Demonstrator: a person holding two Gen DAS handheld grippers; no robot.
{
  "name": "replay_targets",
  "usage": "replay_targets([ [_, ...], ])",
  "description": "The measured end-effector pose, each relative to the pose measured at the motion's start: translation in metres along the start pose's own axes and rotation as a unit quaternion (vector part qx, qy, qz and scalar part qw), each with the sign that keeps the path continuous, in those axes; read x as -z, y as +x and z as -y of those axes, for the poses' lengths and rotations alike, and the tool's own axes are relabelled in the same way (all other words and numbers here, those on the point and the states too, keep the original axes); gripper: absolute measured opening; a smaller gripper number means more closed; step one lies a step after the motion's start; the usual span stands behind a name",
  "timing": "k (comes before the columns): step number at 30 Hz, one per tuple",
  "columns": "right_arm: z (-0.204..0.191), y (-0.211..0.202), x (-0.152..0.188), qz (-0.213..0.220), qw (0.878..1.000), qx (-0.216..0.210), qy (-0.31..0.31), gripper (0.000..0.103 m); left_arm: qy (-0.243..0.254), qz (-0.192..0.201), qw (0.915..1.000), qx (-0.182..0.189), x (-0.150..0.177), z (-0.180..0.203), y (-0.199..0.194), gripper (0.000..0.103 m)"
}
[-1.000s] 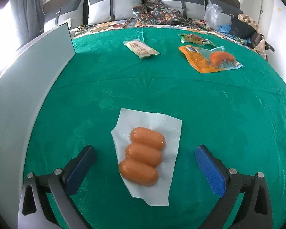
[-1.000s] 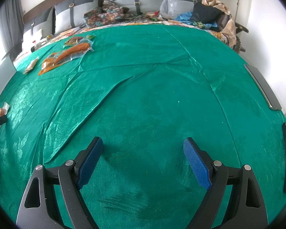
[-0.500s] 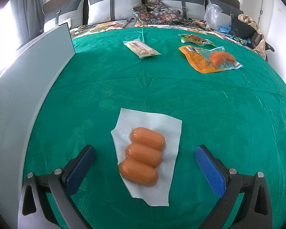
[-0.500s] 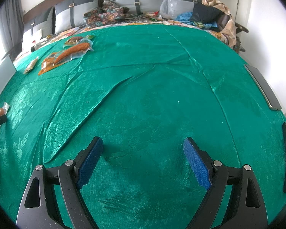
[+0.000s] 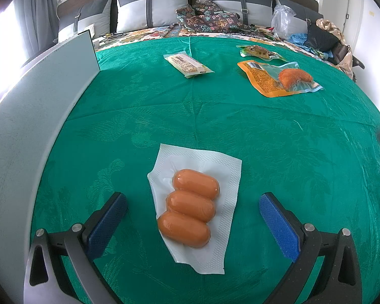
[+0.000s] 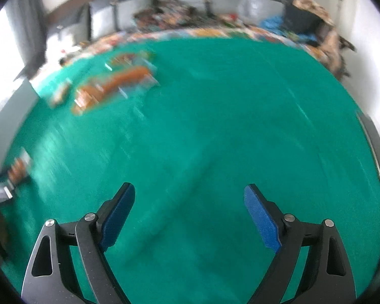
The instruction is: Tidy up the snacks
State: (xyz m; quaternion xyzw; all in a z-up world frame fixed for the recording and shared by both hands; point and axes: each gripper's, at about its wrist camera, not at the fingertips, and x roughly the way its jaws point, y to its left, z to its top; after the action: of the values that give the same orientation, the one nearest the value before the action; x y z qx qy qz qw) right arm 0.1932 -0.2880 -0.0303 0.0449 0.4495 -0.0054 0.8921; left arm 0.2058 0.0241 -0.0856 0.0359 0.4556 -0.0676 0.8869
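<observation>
A clear vacuum pack holding three orange sausages (image 5: 191, 206) lies on the green cloth, between the spread fingers of my left gripper (image 5: 193, 214), which is open and not touching it. Farther back lie a pale wrapped bar (image 5: 187, 65), an orange pouch with a fried piece (image 5: 278, 78) and a small green-edged packet (image 5: 258, 51). My right gripper (image 6: 189, 212) is open over bare green cloth; its view is blurred. In that view the orange pouch (image 6: 114, 87) shows far left and the sausage pack (image 6: 17, 171) at the left edge.
A grey-white panel (image 5: 35, 116) stands along the left side of the cloth. Pillows, patterned fabric, a plastic bag (image 5: 282, 22) and clothes sit beyond the far edge. A dark flat strip (image 6: 375, 144) lies at the right edge of the cloth.
The left gripper and the sausage pack have not moved. The right wrist view has turned blurred and shifted, so the right gripper is moving; it stays open.
</observation>
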Motion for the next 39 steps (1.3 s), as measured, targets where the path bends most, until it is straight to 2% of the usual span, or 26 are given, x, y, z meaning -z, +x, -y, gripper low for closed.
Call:
replay_targets([
  [2,-0.024,0.011,-0.039,0.011,1.0,-0.023,-0.012,0.09,0.0,0.0,1.0,0.0,0.0,0.0,0.0,0.103],
  [5,-0.055,0.034,-0.096,0.034,0.999,-0.03,-0.026,0.09,0.0,0.0,1.0,0.0,0.0,0.0,0.0,0.103],
  [7,-0.076,0.055,-0.126,0.033,0.998,-0.031,-0.046,0.09,0.0,0.0,1.0,0.0,0.0,0.0,0.0,0.103],
  [8,-0.089,0.072,-0.143,0.019,0.998,-0.028,-0.06,0.09,0.0,0.0,1.0,0.0,0.0,0.0,0.0,0.103],
  [10,-0.104,0.097,-0.16,0.0,0.997,-0.021,-0.072,0.09,0.0,0.0,1.0,0.0,0.0,0.0,0.0,0.103],
  [13,-0.122,0.125,-0.173,0.0,0.994,-0.013,-0.106,0.09,0.0,0.0,1.0,0.0,0.0,0.0,0.0,0.103],
  [15,-0.128,0.139,-0.171,-0.009,0.991,-0.009,-0.134,0.088,0.0,0.0,1.0,0.0,0.0,0.0,0.0,0.103],
  [18,-0.124,0.163,-0.161,-0.043,0.987,0.0,-0.154,0.088,0.0,0.0,1.0,0.0,0.0,0.0,0.0,0.103],
  [19,-0.12,0.163,-0.156,-0.035,0.987,-0.007,-0.154,0.088,0.0,0.0,1.0,0.0,0.0,0.0,0.0,0.103],
  [22,-0.115,0.155,-0.145,-0.017,0.988,-0.012,-0.156,0.089,0.0,0.0,1.0,0.0,0.0,0.0,0.0,0.103],
  [28,-0.107,0.138,-0.124,-0.028,0.989,-0.001,-0.147,0.089,0.0,0.0,1.0,0.0,0.0,0.0,0.0,0.103],
  [39,-0.082,0.081,-0.049,-0.007,0.987,0.003,-0.16,0.091,0.0,0.0,1.0,0.0,0.001,-0.001,-0.001,0.103],
])
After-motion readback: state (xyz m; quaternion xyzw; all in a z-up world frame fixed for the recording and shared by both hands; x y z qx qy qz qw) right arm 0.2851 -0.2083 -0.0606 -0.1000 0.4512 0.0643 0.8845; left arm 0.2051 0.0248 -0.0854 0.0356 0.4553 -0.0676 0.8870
